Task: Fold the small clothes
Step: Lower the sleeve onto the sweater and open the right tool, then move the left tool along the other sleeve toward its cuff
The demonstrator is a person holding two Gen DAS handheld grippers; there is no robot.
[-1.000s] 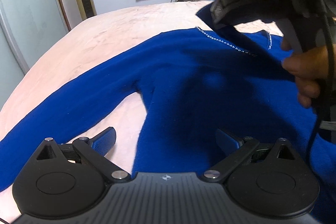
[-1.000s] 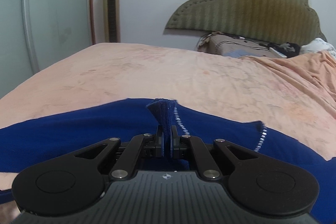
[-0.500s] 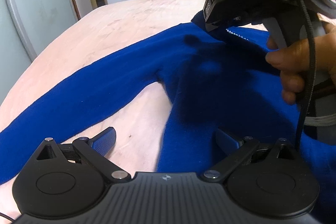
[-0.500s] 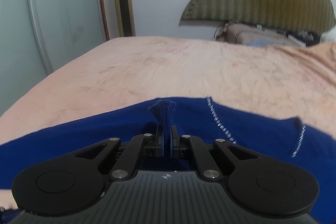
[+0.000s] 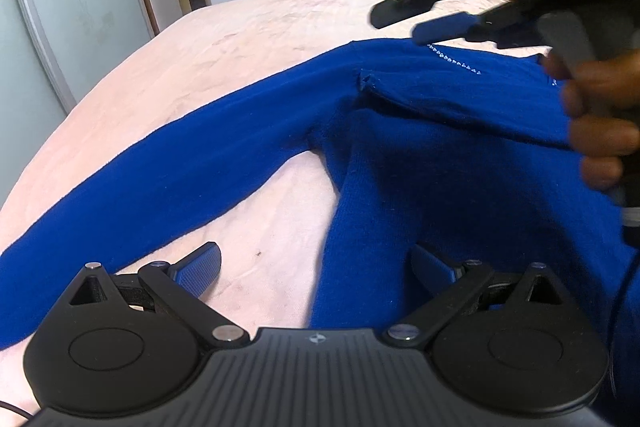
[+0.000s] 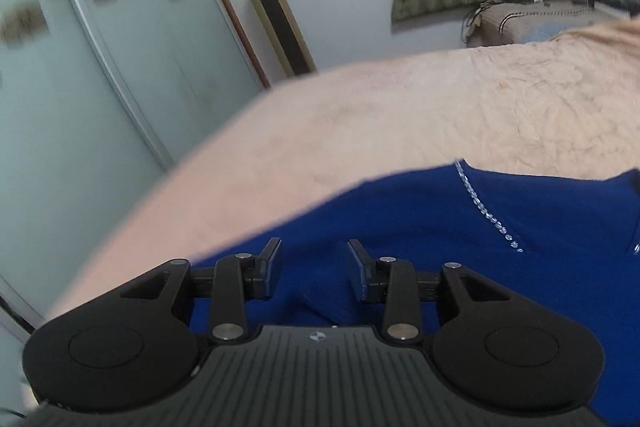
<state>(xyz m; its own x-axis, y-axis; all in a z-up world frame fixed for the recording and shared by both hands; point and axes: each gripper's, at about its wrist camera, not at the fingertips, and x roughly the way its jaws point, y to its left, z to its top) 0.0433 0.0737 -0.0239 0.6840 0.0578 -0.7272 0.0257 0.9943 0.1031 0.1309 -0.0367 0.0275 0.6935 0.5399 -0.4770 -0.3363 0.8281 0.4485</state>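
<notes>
Released since a moment ago: the pinched fold of the blue sweater (image 5: 420,155), dropped as the right gripper (image 6: 314,261) has just been opening its fingers; nothing is between them now, cloth lying beneath. Sweater: spread on the pink bed (image 5: 240,35), one sleeve (image 5: 160,167) stretched out to the left, beaded neckline (image 6: 486,213) at the far edge. Left gripper (image 5: 316,263): fingers spread wide, empty, over the sweater's side edge. Right hand (image 5: 600,123): wrapped round its gripper's handle.
</notes>
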